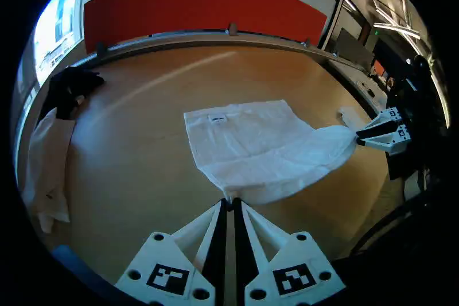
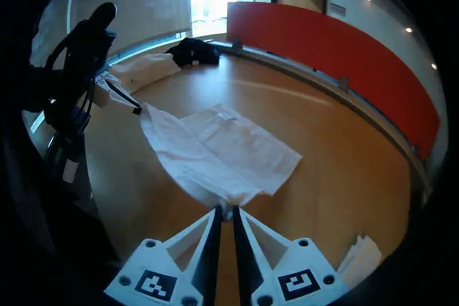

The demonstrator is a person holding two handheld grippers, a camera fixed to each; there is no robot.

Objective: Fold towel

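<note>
A white towel lies partly folded on the wooden table, with a small label near its far edge. My left gripper is shut on the towel's near corner, which is lifted a little off the table. In the left gripper view my right gripper pinches the towel's other lifted corner at the right. The right gripper view shows the right gripper shut on a corner of the towel. There the left gripper holds the far left corner, and the edge between the two corners is raised.
A red divider panel runs along the table's far edge. A black garment and a white cloth lie at the left end. A small white item sits near the right gripper. A person's dark sleeve is behind the left gripper.
</note>
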